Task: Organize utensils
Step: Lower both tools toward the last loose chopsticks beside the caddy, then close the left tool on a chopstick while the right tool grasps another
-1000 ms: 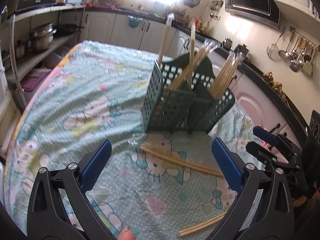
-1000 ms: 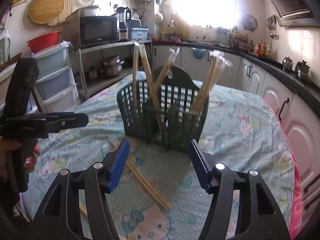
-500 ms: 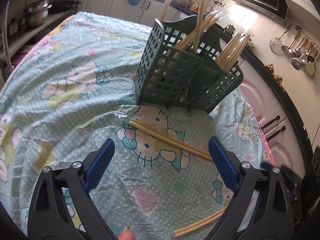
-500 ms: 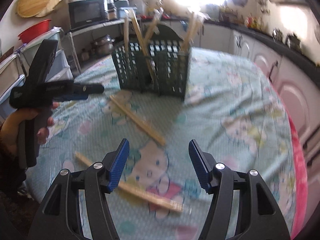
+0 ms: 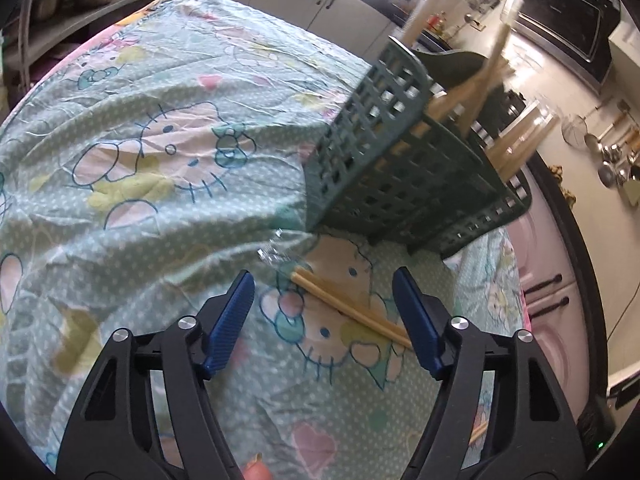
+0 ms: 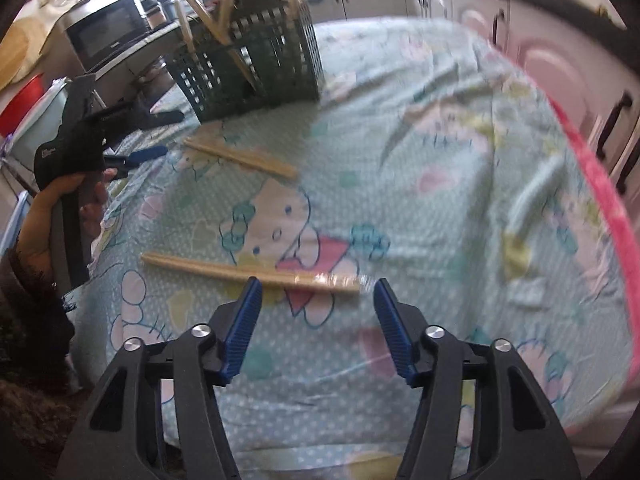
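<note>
- A kitchen, with cabinets, a microwave (image 6: 106, 34) and hanging ladles (image 5: 612, 156) around a table under a wrinkled mint cartoon-cat tablecloth (image 5: 132, 136).
- A dark green lattice utensil basket (image 5: 404, 176) stands on the cloth, with several wrapped chopstick pairs already upright in its compartments.
- Two wrapped pairs lie loose on the cloth. The far chopstick pair (image 5: 352, 308) is near the basket's foot, one end by a scrap of clear wrapper. The near chopstick pair (image 6: 250, 272) lies well apart from the basket, across the view of the right claw.
- The left gripper (image 5: 324, 312) is released, fingers spread wide, low over the far pair, which runs diagonally between the blue pads (image 5: 234, 320) and under the right one. It grasps nothing.
- The right gripper (image 6: 316, 322) is likewise released and empty, its pad tips just short of the near pair.
- Risks, as I judge them: the far pair lies askew to the left claw's closing line, so a clench could catch one stick and flick the other away.
- The slippery sleeve on the near pair may let the sticks slide out of the pads.
- The loose, creased cloth could get pinched with either pair and drag, tipping the light basket.
- Both pictures are motion-blurred, so exact height above the cloth is unclear.
</note>
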`<state>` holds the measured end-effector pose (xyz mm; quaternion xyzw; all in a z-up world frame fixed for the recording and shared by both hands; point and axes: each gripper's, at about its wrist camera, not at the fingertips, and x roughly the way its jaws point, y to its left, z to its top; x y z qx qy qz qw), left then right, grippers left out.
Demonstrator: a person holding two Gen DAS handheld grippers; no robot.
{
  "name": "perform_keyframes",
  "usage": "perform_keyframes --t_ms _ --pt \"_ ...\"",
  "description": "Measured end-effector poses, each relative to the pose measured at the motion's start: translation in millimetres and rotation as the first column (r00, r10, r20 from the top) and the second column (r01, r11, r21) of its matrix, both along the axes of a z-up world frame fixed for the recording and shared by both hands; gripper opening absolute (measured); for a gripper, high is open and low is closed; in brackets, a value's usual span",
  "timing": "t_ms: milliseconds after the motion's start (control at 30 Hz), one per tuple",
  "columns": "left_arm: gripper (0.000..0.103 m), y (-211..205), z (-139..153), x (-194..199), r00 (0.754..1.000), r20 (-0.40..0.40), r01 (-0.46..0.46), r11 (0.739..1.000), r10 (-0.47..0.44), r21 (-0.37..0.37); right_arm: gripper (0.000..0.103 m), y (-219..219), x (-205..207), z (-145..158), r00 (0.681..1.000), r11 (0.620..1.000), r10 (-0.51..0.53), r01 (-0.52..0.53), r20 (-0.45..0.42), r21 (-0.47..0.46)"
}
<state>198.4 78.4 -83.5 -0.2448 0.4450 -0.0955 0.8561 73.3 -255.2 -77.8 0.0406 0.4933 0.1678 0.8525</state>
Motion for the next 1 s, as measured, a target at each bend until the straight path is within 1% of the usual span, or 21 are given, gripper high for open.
perform_keyframes --t_ms 67,267,367,433,533,633,700,767,800,867,900,1000 --pt "0.059 4 -3 5 1.000 -0.011 -0.013 1.000 0.013 -0.013 0.052 -1 3 -4 0.999 1.000 -0.018 0.019 -0.028 0.019" --pt "0.051 12 -11 13 0.999 -0.025 -0.047 0.998 0.046 -0.037 0.052 -4 14 -6 0.996 0.993 -0.073 0.078 -0.057 0.092" --pt "0.047 14 -12 17 0.998 -0.024 -0.055 0.998 0.054 -0.032 0.052 -8 24 -6 0.991 0.984 -0.107 0.116 -0.076 0.135" --pt "0.042 13 -12 18 0.998 -0.024 -0.057 0.998 0.056 -0.025 0.052 -12 31 -7 0.987 0.975 -0.133 0.147 -0.091 0.168" --pt "0.036 13 -13 21 0.998 -0.025 -0.060 0.998 0.059 -0.012 0.049 -16 42 -7 0.978 0.960 -0.172 0.193 -0.114 0.204" --pt "0.029 15 -15 23 0.998 -0.026 -0.062 0.998 0.061 -0.008 0.039 -22 52 -7 0.968 0.944 -0.215 0.240 -0.130 0.225" --pt "0.028 13 -15 24 0.998 -0.025 -0.057 0.998 0.058 0.010 0.027 -25 57 -8 0.963 0.939 -0.233 0.259 -0.136 0.227" --pt "0.026 12 -15 27 0.998 -0.025 -0.055 0.998 0.055 0.016 0.020 -27 63 -9 0.958 0.932 -0.251 0.278 -0.141 0.233" --pt "0.023 12 -16 28 0.998 -0.027 -0.056 0.998 0.056 0.019 0.017 -28 65 -9 0.957 0.929 -0.255 0.282 -0.138 0.238" --pt "0.017 12 -17 28 0.998 -0.028 -0.058 0.998 0.058 0.027 0.012 -31 70 -9 0.957 0.925 -0.261 0.286 -0.131 0.250" --pt "0.014 13 -17 28 0.998 -0.028 -0.058 0.998 0.059 0.028 0.011 -32 73 -8 0.957 0.923 -0.262 0.286 -0.126 0.256" --pt "0.008 17 -18 27 0.998 -0.027 -0.055 0.998 0.055 0.009 0.009 -34 78 -5 0.958 0.919 -0.264 0.286 -0.113 0.271"
